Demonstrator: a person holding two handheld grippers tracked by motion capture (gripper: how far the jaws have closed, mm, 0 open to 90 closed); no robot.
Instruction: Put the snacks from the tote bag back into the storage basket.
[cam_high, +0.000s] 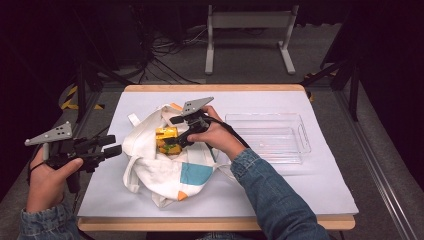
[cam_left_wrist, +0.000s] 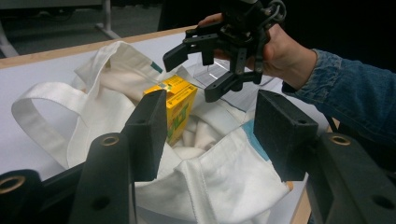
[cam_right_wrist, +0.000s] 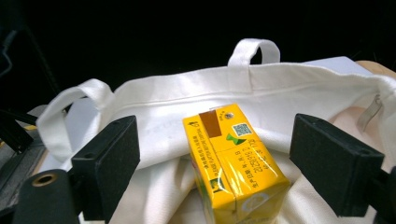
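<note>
A white cloth tote bag (cam_high: 165, 175) lies open on the table's middle. A yellow drink carton (cam_high: 166, 139) stands in its mouth. My right gripper (cam_high: 173, 131) hovers over the bag with its jaws open on either side of the carton, apart from it. In the right gripper view the carton (cam_right_wrist: 233, 158) sits between the black pads of the right gripper (cam_right_wrist: 217, 135), with gaps on both sides, on the bag (cam_right_wrist: 187, 102). My left gripper (cam_high: 114, 145) is open at the table's left edge, pointing at the bag (cam_left_wrist: 219, 182). The left gripper view shows the left gripper (cam_left_wrist: 212, 112), the carton (cam_left_wrist: 180, 100) and the right gripper (cam_left_wrist: 190, 77).
A clear plastic tray (cam_high: 270, 137) lies to the right of the bag on the white table cover (cam_high: 300, 190). The bag's handles spread out to the left. A white metal stand (cam_high: 250, 20) and cables are on the floor beyond the table.
</note>
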